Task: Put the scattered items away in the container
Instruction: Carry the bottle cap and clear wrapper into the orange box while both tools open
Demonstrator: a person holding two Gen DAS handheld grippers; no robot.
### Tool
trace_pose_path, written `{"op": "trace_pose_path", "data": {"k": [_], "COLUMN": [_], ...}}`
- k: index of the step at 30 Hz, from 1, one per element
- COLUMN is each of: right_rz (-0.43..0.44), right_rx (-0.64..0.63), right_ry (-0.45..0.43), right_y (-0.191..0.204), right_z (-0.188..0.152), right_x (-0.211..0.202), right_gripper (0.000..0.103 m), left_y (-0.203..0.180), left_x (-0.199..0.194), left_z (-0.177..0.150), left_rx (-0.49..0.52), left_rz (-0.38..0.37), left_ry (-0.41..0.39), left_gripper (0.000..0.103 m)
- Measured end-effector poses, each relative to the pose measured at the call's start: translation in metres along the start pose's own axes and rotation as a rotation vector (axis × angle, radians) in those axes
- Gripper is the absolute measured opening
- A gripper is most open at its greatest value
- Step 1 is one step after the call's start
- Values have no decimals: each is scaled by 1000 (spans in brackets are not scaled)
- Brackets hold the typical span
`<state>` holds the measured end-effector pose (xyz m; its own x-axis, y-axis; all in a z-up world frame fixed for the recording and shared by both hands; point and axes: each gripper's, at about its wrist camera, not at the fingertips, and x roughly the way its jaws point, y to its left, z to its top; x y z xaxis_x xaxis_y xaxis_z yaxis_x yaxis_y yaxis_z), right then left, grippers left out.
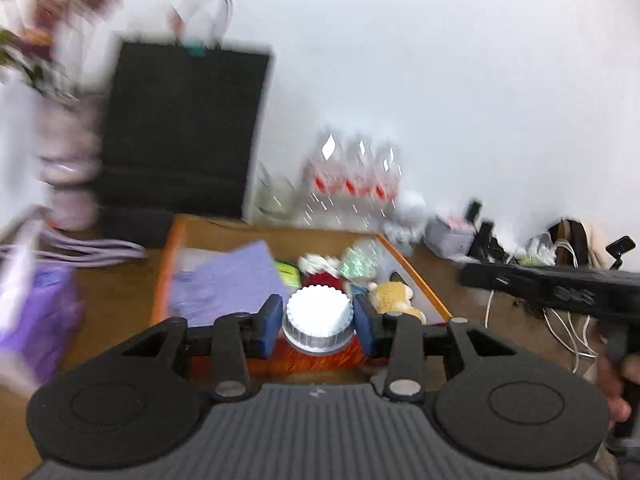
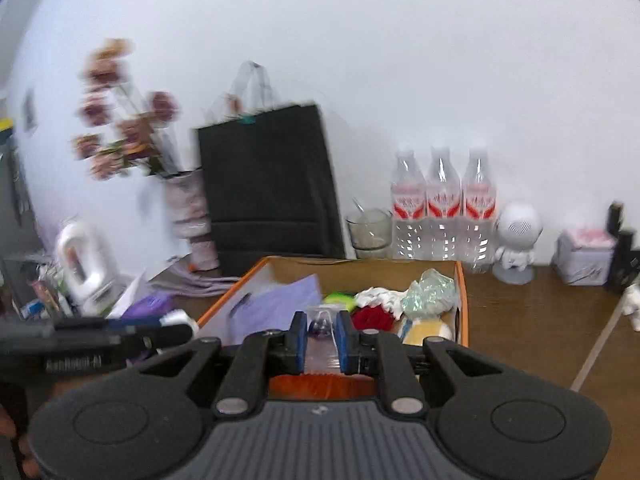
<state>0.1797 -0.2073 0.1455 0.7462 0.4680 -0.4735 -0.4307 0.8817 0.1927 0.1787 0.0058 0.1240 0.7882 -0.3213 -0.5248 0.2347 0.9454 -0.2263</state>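
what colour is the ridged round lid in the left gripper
White ridged round lid; the left wrist view shows it best.

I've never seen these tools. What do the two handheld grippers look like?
Both match: the left gripper and right gripper have blue finger pads on black linkage arms with silver pivot pins, two round black discs and a ribbed grey body. The left's side, seen from the right wrist, bears blurred white lettering.
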Motion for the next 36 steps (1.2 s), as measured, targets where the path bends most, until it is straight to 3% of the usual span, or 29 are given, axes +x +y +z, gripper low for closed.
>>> {"op": "trace_pose_path", "data": {"k": [3, 6, 8, 13, 16, 19, 21, 23, 25, 28, 30, 33, 36], "right_rz": [-48, -100, -141, -115, -109, -84, -86, -113, -155, -181, -183, -183, -186], "right_rx": [42, 90, 50, 21, 35, 80, 79, 61, 39, 37, 41, 22, -48], "right_ry": [191, 360, 428, 578, 580, 552, 536, 542, 563, 591, 593, 552, 398], "right_y": [-26, -50, -55, -61, -61, -63, -62, -58, -57, -56, -56, -45, -26], "right_z": [32, 40, 35, 10, 12, 25, 36, 46, 53, 57, 57, 55, 54], "right_x": [85, 160, 192, 228, 229, 217, 208, 198, 194, 180, 171, 154, 121], "right_gripper": [14, 14, 14, 14, 21, 47, 50, 55, 66, 69, 70, 74, 77], "left_y": [4, 7, 8, 5, 15, 22, 27, 29, 30, 33, 33, 30, 17], "left_x": [79, 140, 161, 190, 190, 177, 165, 153, 146, 139, 131, 113, 78], "left_z": [30, 33, 25, 14, 17, 29, 41, 53, 61, 65, 64, 61, 52], "left_rx": [11, 11, 14, 67, 37, 30, 10, -5, -26, -54, -61, -74, -47], "left_rz": [17, 47, 48, 66, 49, 50, 50, 59, 131, 230, 278, 326, 383], "left_ry": [172, 302, 337, 356, 384, 355, 346, 351, 385, 448, 445, 404, 224], "left_gripper": [39, 39, 39, 41, 44, 50, 50, 59, 77, 77, 77, 80, 84]}}
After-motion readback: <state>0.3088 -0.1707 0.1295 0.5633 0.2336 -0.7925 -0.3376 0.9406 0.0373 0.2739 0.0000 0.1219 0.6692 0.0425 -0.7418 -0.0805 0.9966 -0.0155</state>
